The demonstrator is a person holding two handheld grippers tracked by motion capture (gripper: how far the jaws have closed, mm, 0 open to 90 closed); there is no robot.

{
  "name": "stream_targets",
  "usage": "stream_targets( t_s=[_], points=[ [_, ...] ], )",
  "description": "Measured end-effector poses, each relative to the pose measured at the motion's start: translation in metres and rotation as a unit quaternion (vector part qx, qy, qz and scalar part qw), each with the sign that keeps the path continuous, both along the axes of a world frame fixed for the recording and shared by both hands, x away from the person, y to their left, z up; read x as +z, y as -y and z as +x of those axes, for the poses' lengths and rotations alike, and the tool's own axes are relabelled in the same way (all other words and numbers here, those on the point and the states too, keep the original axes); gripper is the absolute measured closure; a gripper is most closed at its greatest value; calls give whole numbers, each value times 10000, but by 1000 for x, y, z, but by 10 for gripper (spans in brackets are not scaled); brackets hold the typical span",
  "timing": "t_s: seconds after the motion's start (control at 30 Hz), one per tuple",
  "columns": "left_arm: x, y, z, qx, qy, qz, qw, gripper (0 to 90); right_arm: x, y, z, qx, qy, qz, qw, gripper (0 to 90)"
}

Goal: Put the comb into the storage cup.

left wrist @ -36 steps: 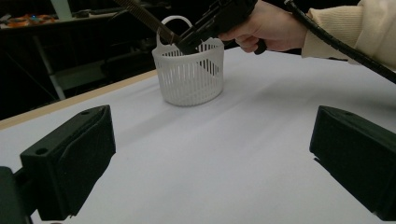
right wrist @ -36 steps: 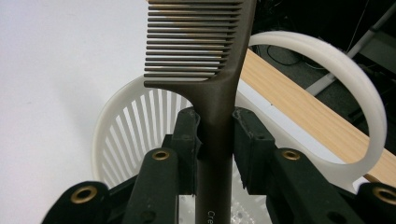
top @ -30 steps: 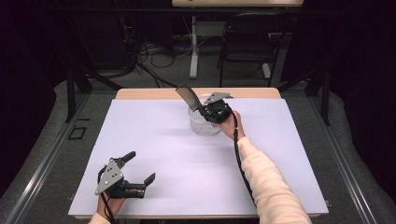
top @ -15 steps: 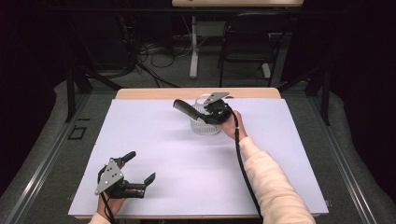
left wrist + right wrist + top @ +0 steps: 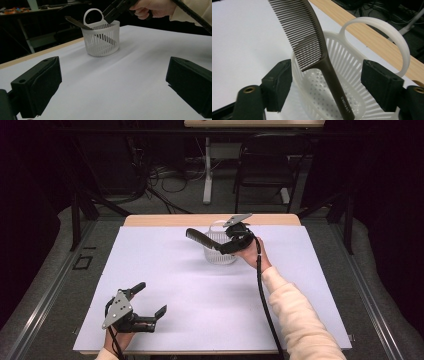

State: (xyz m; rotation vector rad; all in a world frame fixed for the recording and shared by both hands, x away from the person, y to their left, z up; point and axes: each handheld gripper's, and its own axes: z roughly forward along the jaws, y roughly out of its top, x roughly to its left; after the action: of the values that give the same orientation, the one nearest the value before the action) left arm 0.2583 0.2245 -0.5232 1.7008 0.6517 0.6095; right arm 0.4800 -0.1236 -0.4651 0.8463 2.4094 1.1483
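A dark brown comb (image 5: 312, 45) stands slanted in the white slotted basket (image 5: 342, 62), handle end on the basket floor, teeth sticking up past the rim. My right gripper (image 5: 330, 85) hovers just over the basket; its jaws have just been opening and stand on either side of the comb without touching it. From above, the comb (image 5: 200, 239) juts left out of the basket (image 5: 220, 256) under the right gripper (image 5: 231, 242). Near the front left corner, my left gripper (image 5: 152, 298) rests open on the sheet, nothing between its jaws (image 5: 112, 82).
A white sheet (image 5: 200, 295) covers the table, with a strip of bare wood (image 5: 165, 220) along the far edge. The basket has a tall loop handle (image 5: 397, 42) on its far side. Table legs, a chair and cables lie beyond the table.
The right gripper's jaws have spread and let go of the comb. The comb has tipped lower to the left, leaning in the basket. The right hand rose slightly; the left is unmoved.
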Motion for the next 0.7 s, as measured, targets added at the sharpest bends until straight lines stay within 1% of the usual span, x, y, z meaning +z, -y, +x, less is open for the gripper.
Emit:
stream_targets(
  t_s=[0.07,0.17,0.33,0.53,0.57,0.7],
  points=[
    [0,0,0,3,4,10,10000,1,2,1,-2,15,8,-1,10000,197],
    [0,0,0,7,0,10,10000,1,6,2,-6,75,-81,-10,9999,156],
    [0,0,0,-2,-11,9,10000,1,10,6,-12,177,-150,10,9997,129],
    [0,0,0,9,-14,11,10000,1,13,12,-19,253,-213,-33,9994,75],
    [0,1,0,3,-17,21,10000,2,14,13,-21,227,-255,-53,9994,61],
    [-1,0,0,25,-26,4,10000,2,16,19,-26,225,-248,-75,9994,40]
  ],
)
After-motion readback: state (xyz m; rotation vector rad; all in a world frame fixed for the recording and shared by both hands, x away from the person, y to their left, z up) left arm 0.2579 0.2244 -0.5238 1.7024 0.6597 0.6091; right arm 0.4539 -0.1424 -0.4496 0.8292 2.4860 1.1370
